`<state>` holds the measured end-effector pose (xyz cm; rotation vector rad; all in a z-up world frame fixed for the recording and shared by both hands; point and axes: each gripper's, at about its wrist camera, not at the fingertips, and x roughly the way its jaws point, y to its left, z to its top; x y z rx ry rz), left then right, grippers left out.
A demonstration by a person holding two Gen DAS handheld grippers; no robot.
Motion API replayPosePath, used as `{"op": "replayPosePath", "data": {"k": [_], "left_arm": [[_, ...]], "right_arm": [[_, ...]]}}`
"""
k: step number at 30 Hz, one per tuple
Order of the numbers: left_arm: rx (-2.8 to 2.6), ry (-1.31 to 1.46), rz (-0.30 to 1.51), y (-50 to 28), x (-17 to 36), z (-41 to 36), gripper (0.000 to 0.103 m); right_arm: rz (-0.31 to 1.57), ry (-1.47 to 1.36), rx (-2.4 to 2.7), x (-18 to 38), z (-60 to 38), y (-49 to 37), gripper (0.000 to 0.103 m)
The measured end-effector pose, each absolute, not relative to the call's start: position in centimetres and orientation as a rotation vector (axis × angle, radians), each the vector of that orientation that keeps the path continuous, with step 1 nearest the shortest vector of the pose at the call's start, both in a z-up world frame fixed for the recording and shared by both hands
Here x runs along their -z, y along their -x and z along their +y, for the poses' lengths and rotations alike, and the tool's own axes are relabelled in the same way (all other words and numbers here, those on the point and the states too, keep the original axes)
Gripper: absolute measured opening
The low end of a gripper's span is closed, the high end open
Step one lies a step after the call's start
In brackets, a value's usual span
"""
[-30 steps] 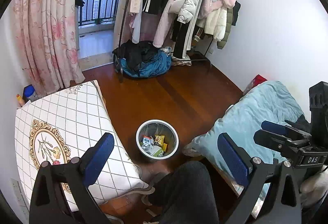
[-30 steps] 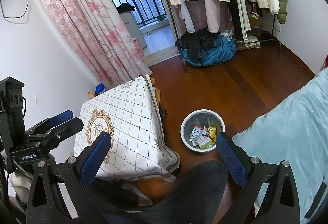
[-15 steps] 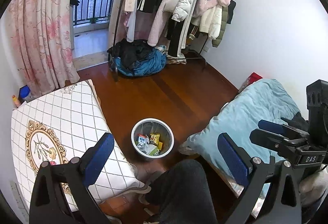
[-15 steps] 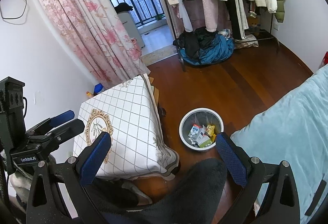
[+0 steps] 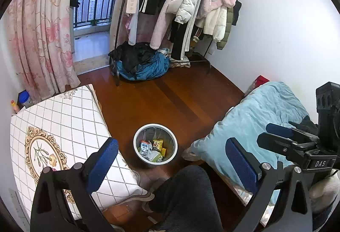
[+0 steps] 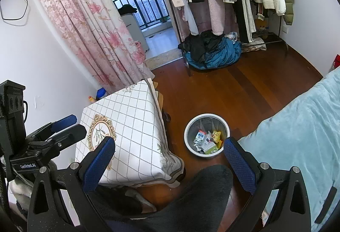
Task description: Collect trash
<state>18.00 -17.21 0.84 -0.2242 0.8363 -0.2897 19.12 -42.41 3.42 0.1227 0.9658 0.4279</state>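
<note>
Trash [image 5: 153,148] lay in a round grey bin [image 5: 136,136] on the brown wood floor [image 5: 180,100] in the left wrist view. It was a small milk box, a yellow packet and some green and white wrappers, all inside the bin and none on the floor that could be seen. The left gripper [image 5: 170,155] was wide open and held nothing. The bin sat below it and a little ahead, between its two blue pads [image 5: 102,159]. A table with a white checked cloth [image 5: 59,121] stood just beside the bin on one side, and a bed with a blue blanket [image 5: 255,113] was on the other side. The person's dark knee [image 5: 187,193] was right under the gripper. The right gripper [image 5: 280,134] showed at the edge, held over the bed.

In the right wrist view, the right gripper [image 6: 169,153] was wide open too, with nothing in it. The bin [image 6: 188,125] sat down low and ahead, close to its right pad [image 6: 238,159]. The trash [image 6: 207,139] was piled in the bin. The cloth [image 6: 131,117] had nothing on top of it. The left gripper [image 6: 61,128] showed far off to the side, over by the wall.

The bin was round, so it had no long side to line up with. It looked about as near to one gripper as the other, maybe a bit more in the middle for the left one. Either one would have to go down and forward to reach it. The job looked nearly done.
</note>
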Motion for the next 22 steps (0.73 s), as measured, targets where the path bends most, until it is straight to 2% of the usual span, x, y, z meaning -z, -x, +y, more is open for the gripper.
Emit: {"op": "replayPosePath", "data": {"k": [22], "left_arm": [[0.303, 0.226, 0.827, -17.5, -0.8, -16.9, 0.103]], "right_arm": [[0.979, -0.114, -0.446, -4.5, -42.1, -19.7, 0.103]]}}
